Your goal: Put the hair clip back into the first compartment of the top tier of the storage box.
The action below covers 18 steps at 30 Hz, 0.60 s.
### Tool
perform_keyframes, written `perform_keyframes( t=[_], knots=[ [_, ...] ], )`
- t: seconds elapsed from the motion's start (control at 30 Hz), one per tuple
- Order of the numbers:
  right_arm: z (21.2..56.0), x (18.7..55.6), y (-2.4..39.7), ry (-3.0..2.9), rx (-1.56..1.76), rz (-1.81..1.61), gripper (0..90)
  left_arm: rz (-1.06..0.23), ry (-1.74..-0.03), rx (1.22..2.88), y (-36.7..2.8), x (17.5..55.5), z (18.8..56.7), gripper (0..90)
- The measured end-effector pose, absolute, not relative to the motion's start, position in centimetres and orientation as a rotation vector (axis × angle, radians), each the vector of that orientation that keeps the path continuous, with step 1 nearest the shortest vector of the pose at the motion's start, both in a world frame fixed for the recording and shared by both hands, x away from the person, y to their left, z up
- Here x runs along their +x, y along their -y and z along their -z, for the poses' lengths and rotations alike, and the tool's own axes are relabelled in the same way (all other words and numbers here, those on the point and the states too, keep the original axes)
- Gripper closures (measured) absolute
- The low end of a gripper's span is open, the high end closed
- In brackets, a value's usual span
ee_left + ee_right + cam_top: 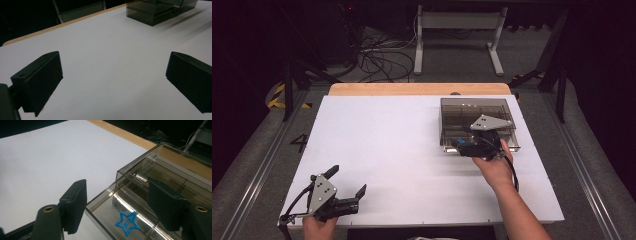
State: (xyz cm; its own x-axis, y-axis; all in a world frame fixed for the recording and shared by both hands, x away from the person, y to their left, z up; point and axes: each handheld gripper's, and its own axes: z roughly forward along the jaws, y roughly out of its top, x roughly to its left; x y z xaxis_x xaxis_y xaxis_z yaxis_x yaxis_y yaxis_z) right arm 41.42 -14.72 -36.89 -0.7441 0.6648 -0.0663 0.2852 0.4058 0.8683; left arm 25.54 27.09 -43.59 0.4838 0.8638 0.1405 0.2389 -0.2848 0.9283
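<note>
The blue star lies in the box's drawer, free between the right gripper's spread fingers.

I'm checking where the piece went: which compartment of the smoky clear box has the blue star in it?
The blue star lies flat in the pulled-out lower drawer of the box, beneath the open right gripper; the other compartments look empty.

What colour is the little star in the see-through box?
Blue: the small star-shaped outline piece shows best in the right gripper view.
</note>
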Motion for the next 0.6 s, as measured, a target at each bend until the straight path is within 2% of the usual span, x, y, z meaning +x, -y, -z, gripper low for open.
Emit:
perform_keyframes(
  t=[0.47,0.6],
  knots=[
    [36.53,40.98,14.47,-2.264,0.758,-1.312,23.8,-0.831,-0.935,1.780,-27.18,25.50,43.56,1.7],
    [36.36,40.85,14.56,-2.269,0.747,-1.317,17.6,-0.828,-0.937,1.777,-27.15,25.53,43.58,1.7]
  ],
)
